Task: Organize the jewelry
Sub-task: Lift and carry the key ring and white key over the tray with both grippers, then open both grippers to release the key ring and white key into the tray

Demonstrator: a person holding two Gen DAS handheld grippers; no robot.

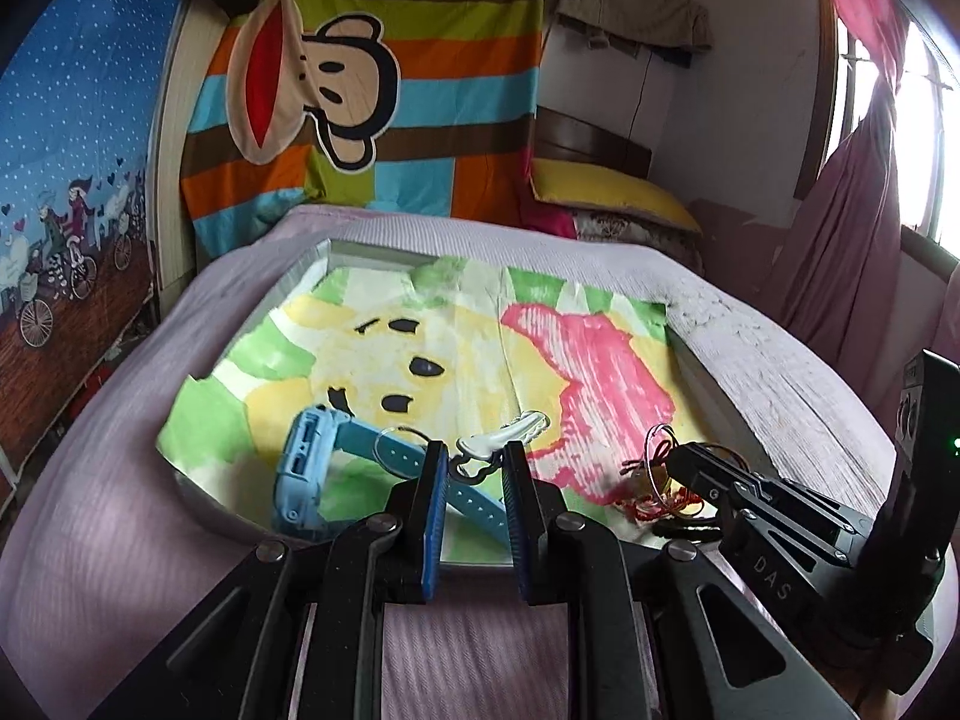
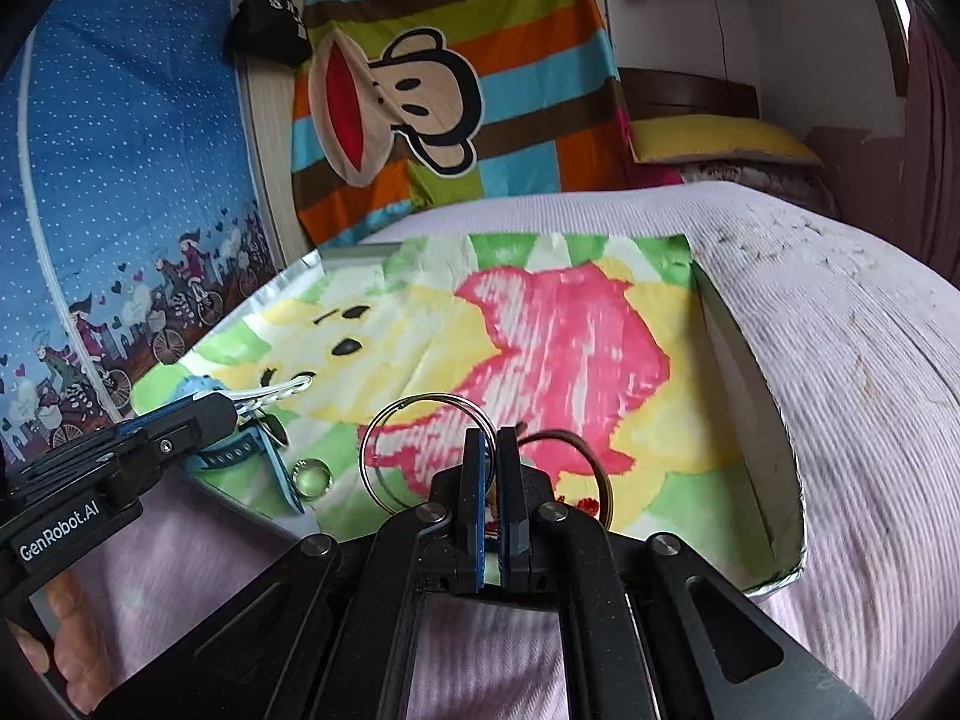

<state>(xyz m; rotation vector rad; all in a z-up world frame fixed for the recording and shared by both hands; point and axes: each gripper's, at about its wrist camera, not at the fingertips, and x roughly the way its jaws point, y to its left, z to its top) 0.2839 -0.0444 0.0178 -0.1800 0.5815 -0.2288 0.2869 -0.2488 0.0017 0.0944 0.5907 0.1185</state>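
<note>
**Two grippers at the near edge of a lined tray**

Bedroom bedding, a ribbed lilac cover, carries a shallow silver-walled tray lined with a crinkled paper painting in yellow, green and pink.

From the left wrist view, the left gripper hangs over the tray's near edge with its blue-padded fingers parted and nothing between them. Just beyond the tips lies a small white clip, glossy and hard-looking, its long axis running from the near left up to the far right of the tray. Left of it lies a light blue watch, a chunky plastic case on a soft perforated strap that passes under the gripper's fingers. I judge the clip is the left hand's to take: it lies dead ahead, and the jaws would want to close across its narrow width. At the tray's near right corner the right gripper sits among thin wire rings and a tangle of red cord.

From the right wrist view, the right gripper is clenched almost flat, pinching a thin metal ring at its right arc; a brownish ring shows behind the right finger. Toward the tray's near left lie a clear glass bead and the left gripper.
</note>
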